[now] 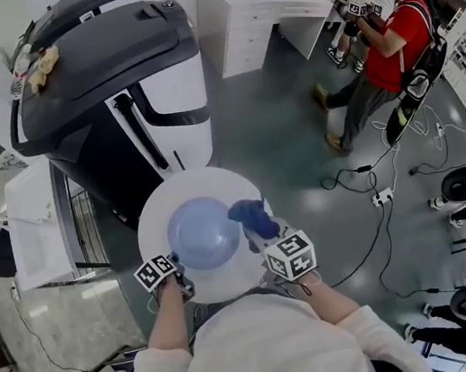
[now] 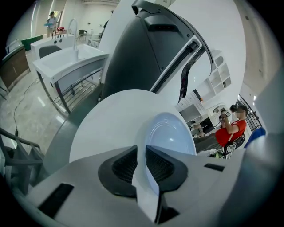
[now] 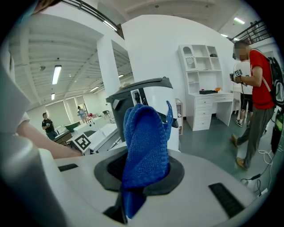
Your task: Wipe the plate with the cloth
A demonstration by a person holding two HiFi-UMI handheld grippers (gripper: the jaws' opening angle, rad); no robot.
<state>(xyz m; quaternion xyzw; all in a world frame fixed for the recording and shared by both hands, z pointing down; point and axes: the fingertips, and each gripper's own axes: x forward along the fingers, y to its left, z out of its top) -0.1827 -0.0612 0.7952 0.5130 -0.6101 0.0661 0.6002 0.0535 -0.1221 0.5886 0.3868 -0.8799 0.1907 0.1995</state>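
So a round pale-blue plate was held over the round white table by the left gripper, and a blue knitted cloth was held at its rim by the right gripper.

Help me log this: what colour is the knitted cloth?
Bright blue, this knitted cloth; clearest in right gripper view.

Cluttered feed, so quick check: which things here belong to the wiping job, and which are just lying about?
Job: pale blue plate, rim clamped in the left gripper; blue knitted cloth, held in the right gripper.
Lying about: round white table; black-and-white machine; white desk; floor cables; person in red.
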